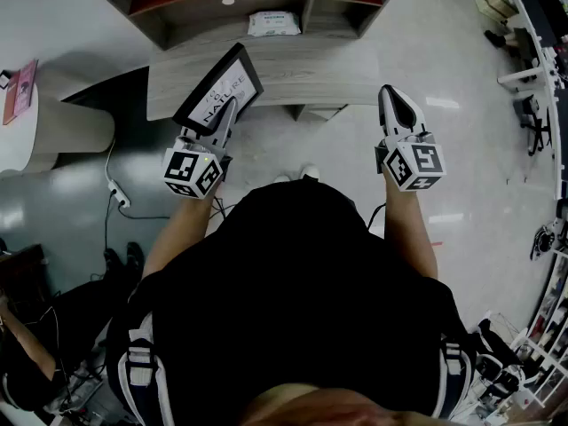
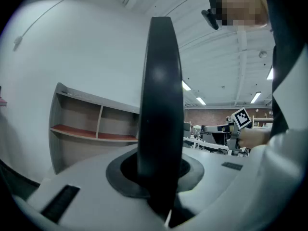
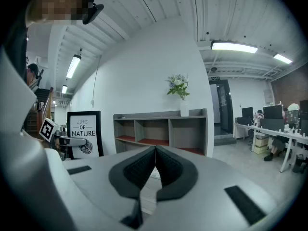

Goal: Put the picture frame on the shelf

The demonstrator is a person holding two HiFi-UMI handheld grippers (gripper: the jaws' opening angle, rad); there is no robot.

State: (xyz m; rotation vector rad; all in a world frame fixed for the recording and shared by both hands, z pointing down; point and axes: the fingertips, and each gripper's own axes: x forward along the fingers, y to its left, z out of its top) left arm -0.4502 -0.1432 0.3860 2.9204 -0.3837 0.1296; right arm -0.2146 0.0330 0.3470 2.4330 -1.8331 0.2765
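Left arm: extended forward toward 11 o'clock, with the left gripper [image 1: 227, 106] angled up and away from the body.
Left claw: clamped on the lower edge of the picture frame [image 1: 219, 85], whose dark edge stands upright between the jaws.
Frame location: held at 11 o'clock over the left end of the grey wood top [image 1: 311, 69], tilted, with the printed face turned toward the person.
Right arm: extended toward 1 o'clock, with the right gripper [image 1: 397, 105] level with the near edge of the wood top.
Right claw: closed, pads pressed together.
Shelf [image 1: 177, 11]: located at 12 o'clock, beyond the wood top.
Open room: bare wood is left to the right of the frame; a white packet [image 1: 273, 23] lies at the far edge.
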